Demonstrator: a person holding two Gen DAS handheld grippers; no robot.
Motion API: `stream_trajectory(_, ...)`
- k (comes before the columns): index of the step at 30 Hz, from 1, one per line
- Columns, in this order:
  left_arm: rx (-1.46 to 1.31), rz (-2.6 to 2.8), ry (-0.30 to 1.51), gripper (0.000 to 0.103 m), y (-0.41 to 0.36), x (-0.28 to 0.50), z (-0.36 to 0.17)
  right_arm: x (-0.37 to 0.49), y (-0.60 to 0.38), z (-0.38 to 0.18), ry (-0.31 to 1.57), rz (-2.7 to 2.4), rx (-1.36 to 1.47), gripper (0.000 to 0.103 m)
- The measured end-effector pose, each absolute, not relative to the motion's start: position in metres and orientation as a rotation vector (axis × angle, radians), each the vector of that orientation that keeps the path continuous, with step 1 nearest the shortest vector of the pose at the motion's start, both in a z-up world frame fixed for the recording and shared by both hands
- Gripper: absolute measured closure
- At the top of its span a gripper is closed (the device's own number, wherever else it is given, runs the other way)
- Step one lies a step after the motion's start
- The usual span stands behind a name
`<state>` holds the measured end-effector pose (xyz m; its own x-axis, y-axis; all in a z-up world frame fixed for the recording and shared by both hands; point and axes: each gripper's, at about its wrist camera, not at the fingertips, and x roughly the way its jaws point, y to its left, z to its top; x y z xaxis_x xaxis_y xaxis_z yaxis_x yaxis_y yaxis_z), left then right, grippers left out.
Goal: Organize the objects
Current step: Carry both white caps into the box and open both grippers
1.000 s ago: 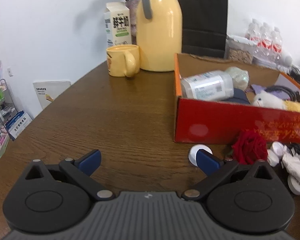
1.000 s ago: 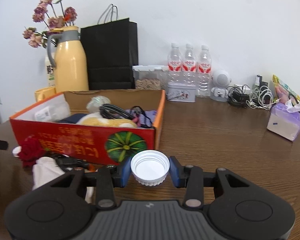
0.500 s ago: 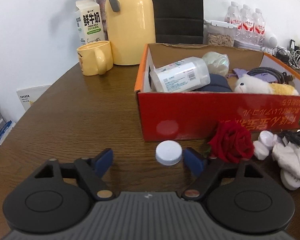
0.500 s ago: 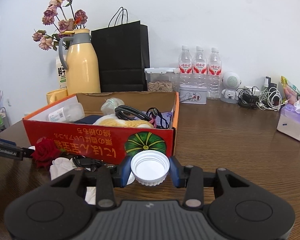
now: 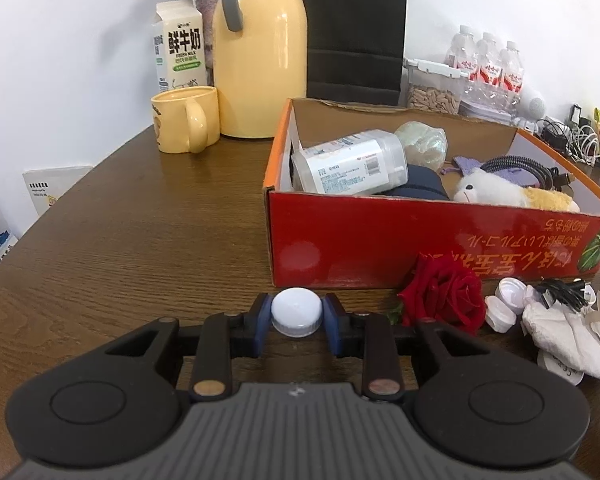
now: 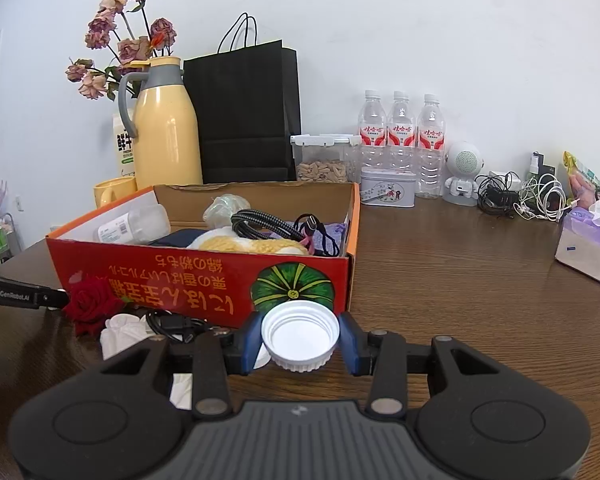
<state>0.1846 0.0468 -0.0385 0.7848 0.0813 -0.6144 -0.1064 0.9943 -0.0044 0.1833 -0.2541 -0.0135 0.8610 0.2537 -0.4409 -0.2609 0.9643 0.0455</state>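
My left gripper (image 5: 296,318) is shut on a small white bottle cap (image 5: 296,312) that rests on the brown table in front of the red cardboard box (image 5: 380,240). Both blue pads press its sides. My right gripper (image 6: 300,340) is shut on a larger white screw lid (image 6: 300,334), its hollow side facing me, held just before the box (image 6: 204,276). A red rose (image 5: 444,298) lies to the right of the left gripper, beside more small white caps (image 5: 504,304), a black cable and white tissue (image 5: 568,336). The left gripper's side (image 6: 20,294) shows at the far left of the right wrist view.
The box holds a plastic jar (image 5: 348,166), a plush toy (image 5: 500,192), cables and a dark pouch. Behind it stand a yellow thermos (image 5: 260,52), a yellow mug (image 5: 184,118), a milk carton, a black bag (image 6: 244,112), water bottles (image 6: 400,132), a tin and a tissue pack (image 6: 586,244).
The left gripper swung right toward the box and its jaws closed from wide open onto the small white cap. The right gripper kept still with the lid in it.
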Motion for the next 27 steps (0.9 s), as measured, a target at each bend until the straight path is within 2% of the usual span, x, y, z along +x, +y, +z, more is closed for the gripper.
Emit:
stream_trajectory(6, -0.052, 0.099, 0.609, 0.074, 0.046, 0.176, -0.028, 0.18, -0.251, -0.013, 0.455, 0.275, -0.02, 0.064)
stream_trajectory(15, -0.04, 0.06, 0.468, 0.074, 0.031, 0.165, 0.015, 0.173, -0.235, 0.007, 0.391, 0.335, -0.023, 0.064)
stream_trajectory(27, -0.027, 0.007, 0.394, 0.074, -0.002, 0.204, 0.046, 0.213, -0.201, 0.048, 0.306, 0.37, -0.018, 0.064)
